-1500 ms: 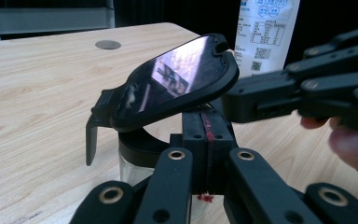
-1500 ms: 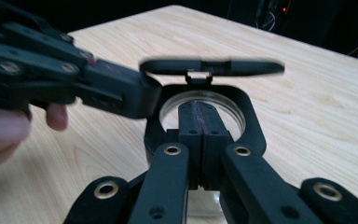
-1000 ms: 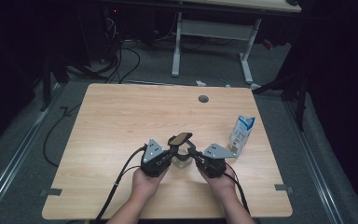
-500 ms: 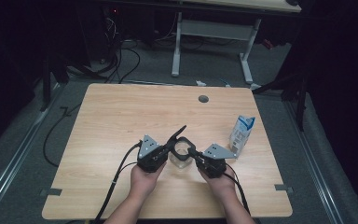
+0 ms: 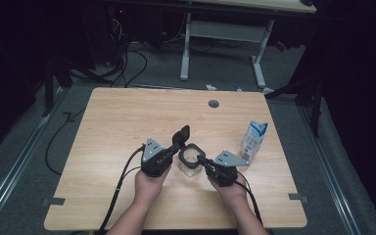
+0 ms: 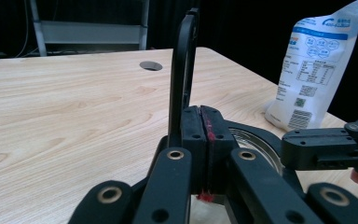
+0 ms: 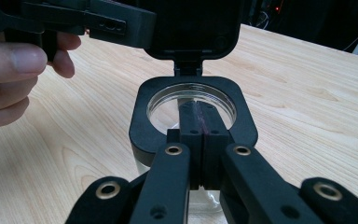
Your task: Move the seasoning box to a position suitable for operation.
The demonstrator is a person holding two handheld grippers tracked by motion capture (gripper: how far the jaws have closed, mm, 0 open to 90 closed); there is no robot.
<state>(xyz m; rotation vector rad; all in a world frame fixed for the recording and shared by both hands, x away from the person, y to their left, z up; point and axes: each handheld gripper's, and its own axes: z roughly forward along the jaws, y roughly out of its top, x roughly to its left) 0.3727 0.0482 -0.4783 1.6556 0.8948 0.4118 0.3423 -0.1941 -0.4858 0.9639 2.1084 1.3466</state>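
A clear glass jar with a black square rim stands on the table near its front edge. Its hinged black lid stands raised above the far side of the rim. My left gripper is shut, pads pressed together, and the upright lid lies against the outer side of its left jaw. My right gripper is shut too; its closed jaws lie across the near edge of the rim, tips over the jar's mouth. Nothing shows between either pair of pads.
A white and blue milk carton stands to the right of the jar, close to the table's right edge; it also shows as the carton in the left gripper view. A round cable hole sits at the table's far side. A metal desk frame stands beyond.
The lid has swung from lying low over the jar to standing upright, with my left gripper shifting slightly alongside it. My right gripper has stayed on the rim.
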